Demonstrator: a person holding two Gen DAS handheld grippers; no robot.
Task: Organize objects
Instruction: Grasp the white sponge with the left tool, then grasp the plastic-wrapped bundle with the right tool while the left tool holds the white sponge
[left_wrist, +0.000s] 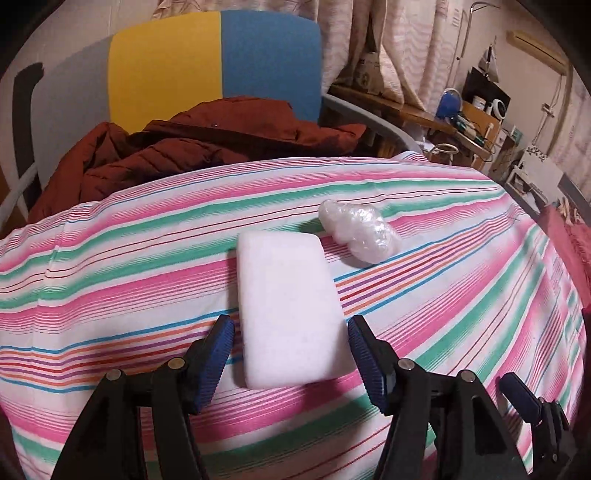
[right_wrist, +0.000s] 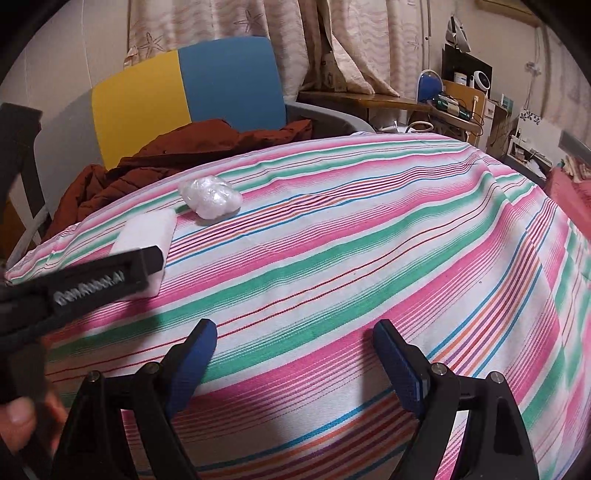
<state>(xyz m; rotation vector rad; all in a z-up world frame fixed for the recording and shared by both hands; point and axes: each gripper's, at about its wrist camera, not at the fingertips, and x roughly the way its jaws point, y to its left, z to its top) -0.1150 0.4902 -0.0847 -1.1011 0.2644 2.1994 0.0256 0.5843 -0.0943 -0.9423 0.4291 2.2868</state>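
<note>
The white foam block lies flat on the striped cloth that covers the counter, and it sits squarely between the blue-padded fingers of the left gripper. Its long axis runs near to far, almost in line with the way those fingers point, so they bracket its two long sides across the short width. The fingers stand wide, a little wider than the block, with a strip of cloth showing on each side; the pads are not pressing on it. The near end of the block reaches back between the fingers, the far end well past their tips.

Just beyond the block's far right corner rests a crumpled clear plastic wad, close to it but apart.

The right gripper hangs over bare cloth to the right, its fingers also wide and holding nothing. From there the block is off to the far left, partly hidden by the left gripper's body, and the wad lies beyond it.

To my eye the left hand is plainly the nearer one, and closing across the short width looks like the natural next move.
</note>
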